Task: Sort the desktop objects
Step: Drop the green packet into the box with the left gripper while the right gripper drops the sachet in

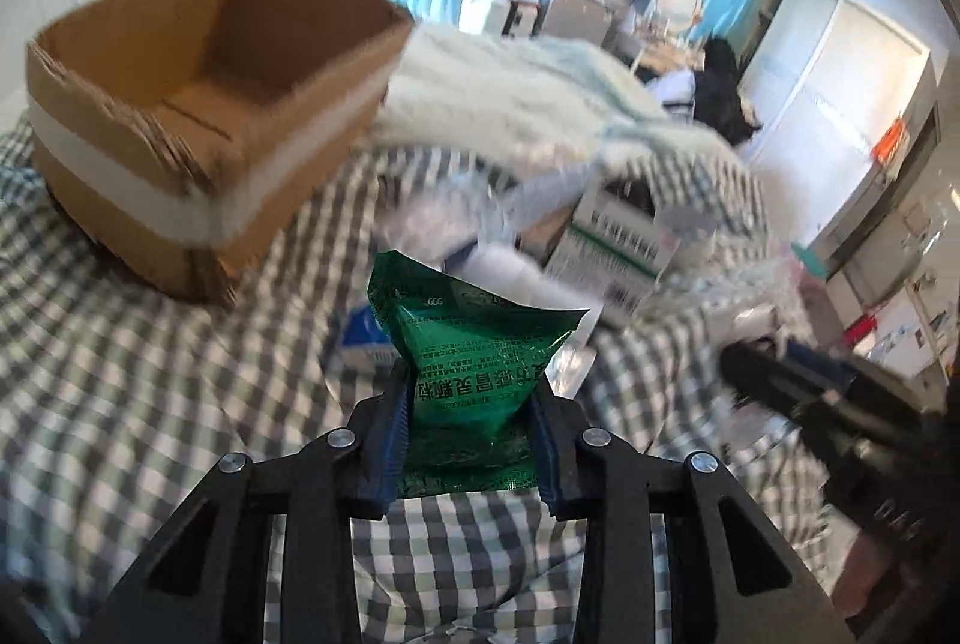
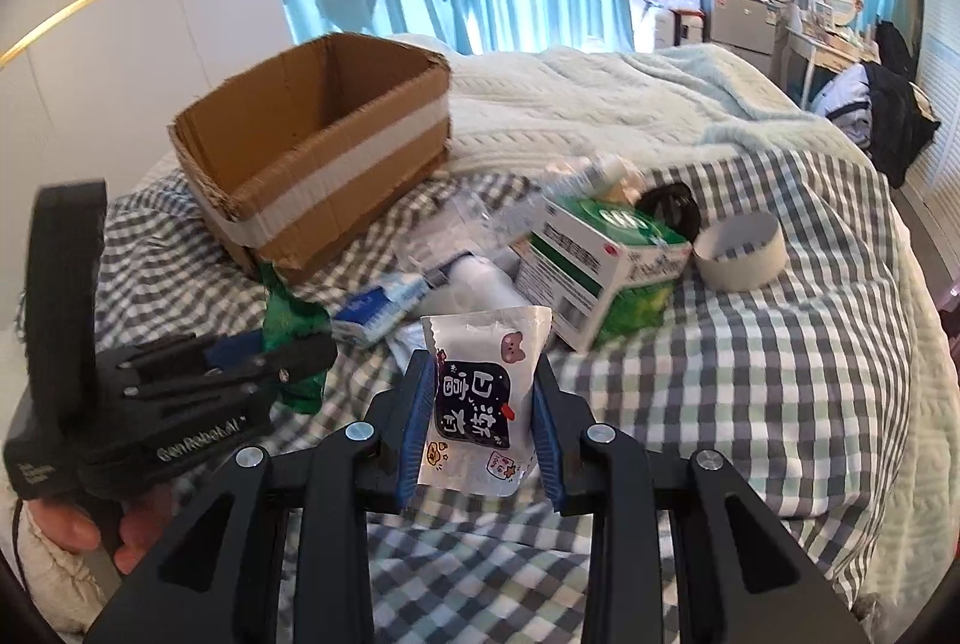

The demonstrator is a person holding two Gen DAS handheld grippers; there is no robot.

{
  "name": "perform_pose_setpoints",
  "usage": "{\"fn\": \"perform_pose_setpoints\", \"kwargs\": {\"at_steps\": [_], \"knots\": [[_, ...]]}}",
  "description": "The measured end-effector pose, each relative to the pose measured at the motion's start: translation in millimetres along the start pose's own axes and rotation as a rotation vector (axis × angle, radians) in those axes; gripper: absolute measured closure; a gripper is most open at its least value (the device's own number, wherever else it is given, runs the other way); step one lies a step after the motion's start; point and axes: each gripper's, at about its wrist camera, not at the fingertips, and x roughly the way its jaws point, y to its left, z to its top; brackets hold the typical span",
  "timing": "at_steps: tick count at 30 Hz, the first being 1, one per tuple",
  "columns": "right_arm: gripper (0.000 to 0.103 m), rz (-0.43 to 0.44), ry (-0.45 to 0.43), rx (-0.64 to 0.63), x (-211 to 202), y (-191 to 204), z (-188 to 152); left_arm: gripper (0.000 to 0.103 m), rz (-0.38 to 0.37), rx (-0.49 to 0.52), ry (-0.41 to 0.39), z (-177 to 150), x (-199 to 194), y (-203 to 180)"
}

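My left gripper [image 1: 471, 398] pinches a green sachet [image 1: 474, 344] between its blue pads, held up above the checked bedsheet [image 1: 120, 404], with the open cardboard box [image 1: 198, 116] ahead and to the left. My right gripper [image 2: 483, 392] is clamped on a white sachet [image 2: 480, 392] with a dark label and cartoon stickers, lifted over the same sheet. Beyond it lie a green-and-white medicine carton [image 2: 600, 260], a blue-and-white packet [image 2: 378, 308] and a roll of white tape [image 2: 741, 251], near the box.
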Motion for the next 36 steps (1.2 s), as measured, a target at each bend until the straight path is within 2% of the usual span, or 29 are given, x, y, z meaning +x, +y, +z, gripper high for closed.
{"fn": "perform_pose_setpoints", "kwargs": {"at_steps": [8,13,18,24,27,28,29,30,31,32,34,35,36], "knots": [[0.073,0.074,-0.037,-0.071,-4,31,56,0.068,0.013,-0.056,-0.087,65,-34,27],[0.073,0.116,-0.057,-0.131,11,60,104,0.068,0.084,-0.067,-0.16,108,-50,55],[0.073,0.201,-0.076,-0.153,43,91,157,0.068,0.148,-0.102,-0.216,150,-44,95],[0.073,0.215,-0.043,-0.171,104,120,199,0.067,0.233,-0.134,-0.179,177,-13,141],[0.072,0.219,-0.027,-0.165,133,125,208,0.067,0.224,-0.155,-0.154,174,-2,159],[0.069,0.219,-0.03,-0.148,140,124,210,0.067,0.222,-0.171,-0.148,173,1,166],[0.056,0.223,-0.033,-0.118,146,121,212,0.067,0.223,-0.19,-0.14,172,4,171],[0.05,0.219,-0.04,-0.097,148,118,212,0.067,0.221,-0.202,-0.136,172,6,176],[0.044,0.209,-0.06,-0.078,148,115,212,0.067,0.22,-0.211,-0.136,171,7,178],[0.044,0.2,-0.077,-0.062,146,112,211,0.066,0.221,-0.215,-0.137,169,6,178],[0.043,0.2,-0.093,-0.062,140,112,211,0.057,0.222,-0.204,-0.144,167,2,173],[0.04,0.198,-0.112,-0.068,132,109,209,0.041,0.221,-0.194,-0.153,166,-2,168],[0.036,0.194,-0.124,-0.071,127,109,210,0.02,0.221,-0.185,-0.17,165,-6,163]]}}
